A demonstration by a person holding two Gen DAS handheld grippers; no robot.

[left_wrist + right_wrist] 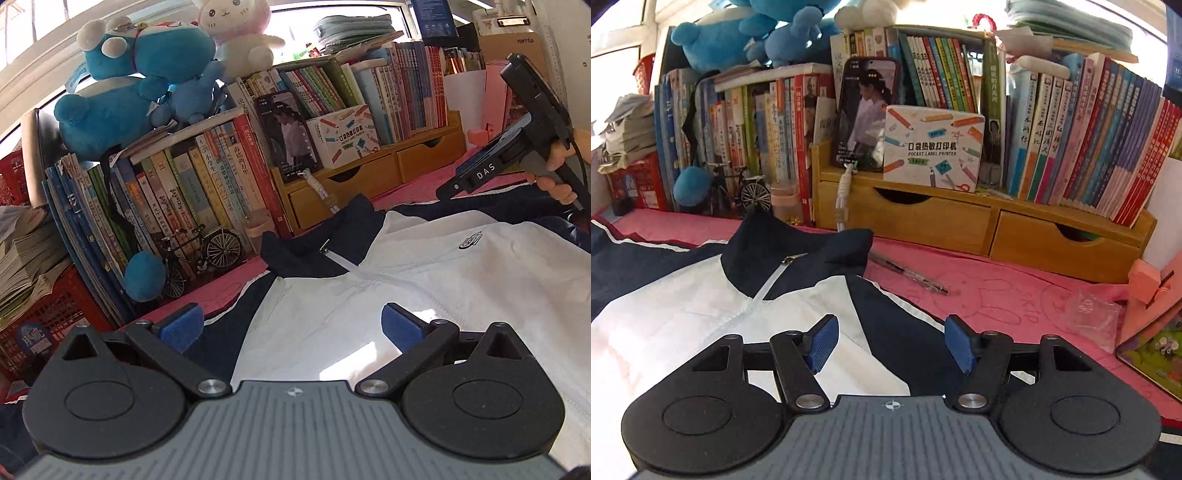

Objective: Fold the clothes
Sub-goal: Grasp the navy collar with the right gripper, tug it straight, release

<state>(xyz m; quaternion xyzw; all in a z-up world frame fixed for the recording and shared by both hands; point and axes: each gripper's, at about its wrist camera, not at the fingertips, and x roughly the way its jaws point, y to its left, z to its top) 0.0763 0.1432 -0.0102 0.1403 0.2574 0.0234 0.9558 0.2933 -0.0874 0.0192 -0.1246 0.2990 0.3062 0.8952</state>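
A white and navy zip jacket (424, 288) lies front up on the pink table cover, collar toward the books. It also shows in the right wrist view (683, 306). My left gripper (291, 325) is open and empty, just above the jacket's left shoulder. My right gripper (892, 341) is open and empty over the jacket's right shoulder and navy sleeve (905, 332). The right gripper also shows in the left wrist view (517, 147), held by a hand above the jacket's far side.
Rows of books (1089, 140), a wooden drawer shelf (960, 225), a phone (868, 110), a label printer box (932, 147) and a model bicycle (199, 258) line the back. A pen (908, 275) and a clear plastic bag (1093, 314) lie on the pink cover (997, 295).
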